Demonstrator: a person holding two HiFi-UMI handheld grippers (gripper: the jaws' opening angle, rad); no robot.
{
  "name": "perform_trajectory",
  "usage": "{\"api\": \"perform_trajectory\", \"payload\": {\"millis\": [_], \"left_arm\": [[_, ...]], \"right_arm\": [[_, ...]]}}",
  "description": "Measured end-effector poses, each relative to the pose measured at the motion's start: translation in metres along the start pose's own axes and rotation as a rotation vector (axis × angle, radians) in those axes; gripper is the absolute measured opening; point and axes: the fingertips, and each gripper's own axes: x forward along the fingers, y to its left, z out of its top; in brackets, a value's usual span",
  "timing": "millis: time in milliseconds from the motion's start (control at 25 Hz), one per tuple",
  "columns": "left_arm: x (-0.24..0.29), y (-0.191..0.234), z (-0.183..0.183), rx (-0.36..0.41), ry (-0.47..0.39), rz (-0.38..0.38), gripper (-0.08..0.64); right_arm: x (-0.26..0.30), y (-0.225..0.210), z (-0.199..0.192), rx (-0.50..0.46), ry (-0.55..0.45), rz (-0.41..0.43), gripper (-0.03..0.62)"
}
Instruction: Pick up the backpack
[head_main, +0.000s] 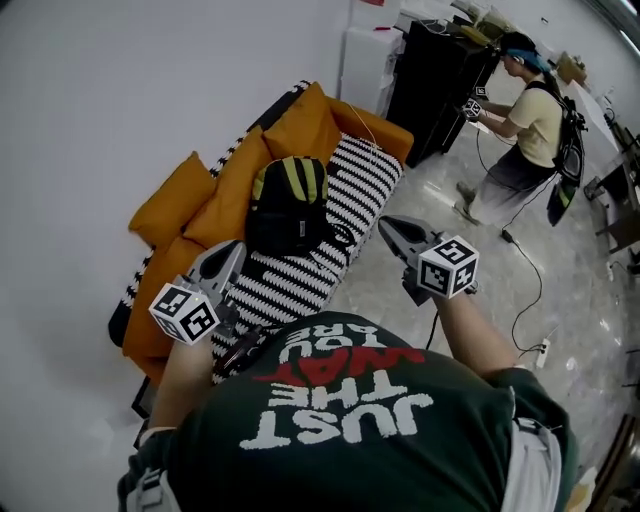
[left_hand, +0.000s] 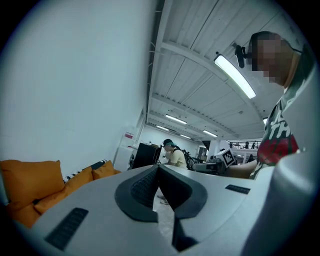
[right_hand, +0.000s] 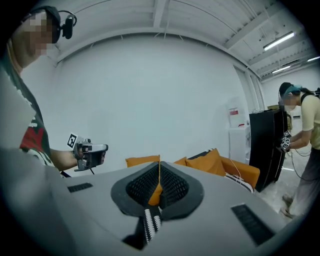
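Above centre frame, I see the backpack (head_main: 288, 205) upright, beyond my shut, empty fingers (head_main: 222, 262); left gripper (head_main: 228, 254) sits nearer than right gripper (head_main: 386, 226).

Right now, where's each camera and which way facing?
Head view: on the person's head, steeply down at backpack on striped sofa; shows shirt, forearms, left gripper, right gripper.
Left gripper view: on that gripper, along shut jaws toward black cabinet and second person; shows shirt, right gripper.
Right gripper view: on that gripper, along shut jaws toward orange cushions, wall; shows shirt, left gripper.
Shared: both gripper views show cushions, cabinet, second person.
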Motion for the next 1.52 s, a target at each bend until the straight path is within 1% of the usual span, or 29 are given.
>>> {"api": "perform_trajectory", "payload": {"millis": [120, 280, 520, 680, 920, 1080, 1120, 1160, 1200, 1280, 1440, 1520], "left_arm": [[0.015, 0.035, 0.003, -0.025, 0.015, -0.024, 0.011], [0.032, 0.065, -0.004, -0.05, 0.029, -0.039, 0.011], [0.056, 0.096, -0.017, -0.08, 0.041, -0.017, 0.011], [0.08, 0.104, -0.022, -0.096, 0.051, 0.037, 0.011], [0.126, 0.099, -0.024, -0.112, 0.065, 0.174, 0.011], [0.15, 0.1, -0.03, -0.146, 0.061, 0.216, 0.011], [0.155, 0.102, -0.032, -0.157, 0.062, 0.222, 0.011], [0.158, 0.106, -0.036, -0.166, 0.066, 0.225, 0.011], [0.161, 0.11, -0.041, -0.171, 0.07, 0.225, 0.011], [0.165, 0.121, -0.05, -0.172, 0.078, 0.22, 0.011], [0.17, 0.15, -0.075, -0.165, 0.095, 0.204, 0.011], [0.172, 0.167, -0.09, -0.167, 0.113, 0.201, 0.011]], "right_arm": [[0.035, -0.007, 0.005, 0.007, 0.026, -0.016, 0.031], [0.067, -0.019, -0.004, 0.03, 0.07, -0.034, 0.032], [0.11, -0.043, -0.021, 0.062, 0.115, 0.008, 0.032], [0.131, -0.077, -0.028, 0.088, 0.145, 0.056, 0.032], [0.161, -0.141, -0.045, 0.111, 0.222, 0.185, 0.034], [0.203, -0.179, -0.057, 0.092, 0.28, 0.248, 0.036], [0.216, -0.186, -0.061, 0.087, 0.296, 0.258, 0.046], [0.229, -0.191, -0.068, 0.085, 0.315, 0.268, 0.072], [0.243, -0.196, -0.075, 0.09, 0.335, 0.279, 0.115], [0.271, -0.205, -0.094, 0.116, 0.376, 0.295, 0.174], [0.325, -0.23, -0.138, 0.214, 0.432, 0.276, 0.25], [0.35, -0.242, -0.16, 0.236, 0.445, 0.261, 0.271]]}}
